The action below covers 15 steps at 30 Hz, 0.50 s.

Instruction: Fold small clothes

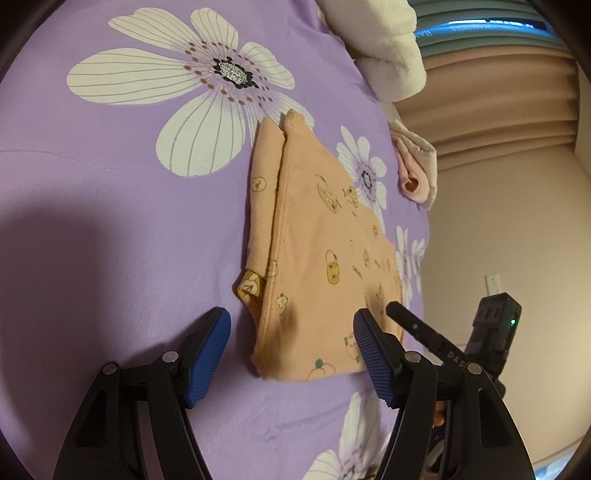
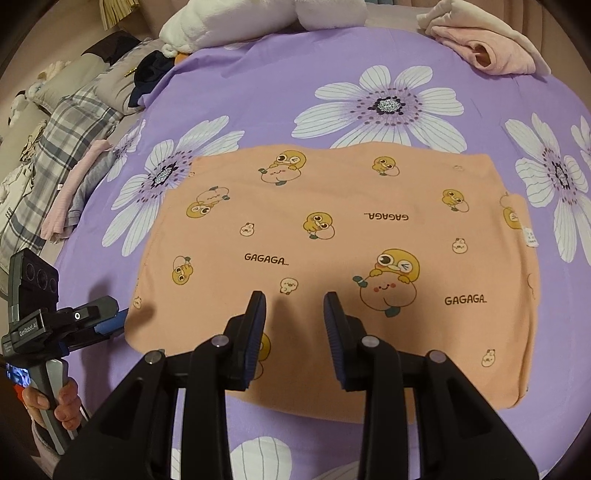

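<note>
A small peach garment [image 2: 332, 258] printed with yellow ducks and "GAGAGA" lies folded flat on the purple flowered bedsheet [image 2: 258, 92]. My right gripper [image 2: 295, 314] hovers over its near edge, jaws apart with nothing between the pads. In the left wrist view the same garment [image 1: 317, 258] runs away from me, a folded layer showing along its left side. My left gripper [image 1: 291, 336] stands open, its blue pads straddling the garment's near corner without pressing it. From the right wrist view the left gripper [image 2: 114, 319] sits at the garment's left edge, held by a hand [image 2: 55, 402].
A pink and cream garment [image 2: 491, 48] lies bunched at the far right of the bed. White plush bedding [image 2: 229, 22] sits at the back. Plaid and pink clothes [image 2: 74, 147] are piled off the bed's left side. The bed's edge [image 1: 424, 258] drops to a beige wall.
</note>
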{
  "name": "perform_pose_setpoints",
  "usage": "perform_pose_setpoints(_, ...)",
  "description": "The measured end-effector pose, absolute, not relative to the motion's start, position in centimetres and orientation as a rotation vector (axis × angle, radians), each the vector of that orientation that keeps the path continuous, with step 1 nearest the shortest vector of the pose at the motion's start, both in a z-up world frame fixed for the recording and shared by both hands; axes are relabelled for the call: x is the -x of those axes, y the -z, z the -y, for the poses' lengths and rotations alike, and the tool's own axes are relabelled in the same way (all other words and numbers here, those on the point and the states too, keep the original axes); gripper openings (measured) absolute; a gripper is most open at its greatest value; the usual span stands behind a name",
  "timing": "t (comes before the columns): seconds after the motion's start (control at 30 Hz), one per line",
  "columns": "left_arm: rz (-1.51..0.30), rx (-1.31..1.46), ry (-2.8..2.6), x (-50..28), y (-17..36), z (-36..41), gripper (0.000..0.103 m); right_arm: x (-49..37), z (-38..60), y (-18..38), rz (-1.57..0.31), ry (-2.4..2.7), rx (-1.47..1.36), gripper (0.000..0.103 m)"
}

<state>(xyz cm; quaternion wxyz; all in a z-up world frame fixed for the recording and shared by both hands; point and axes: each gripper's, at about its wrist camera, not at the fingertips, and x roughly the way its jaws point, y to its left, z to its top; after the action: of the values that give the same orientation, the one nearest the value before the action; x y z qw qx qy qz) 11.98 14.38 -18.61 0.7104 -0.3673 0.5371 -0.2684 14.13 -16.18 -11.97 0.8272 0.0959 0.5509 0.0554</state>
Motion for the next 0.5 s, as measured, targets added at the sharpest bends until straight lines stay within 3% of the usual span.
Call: perform_pose_setpoints(0.5,-1.276,0.858,0.681,-15.4,19.3,-12.1,0.077,-14.1,18.6,11.3,-1.091,-0.122,-0.285,0.034)
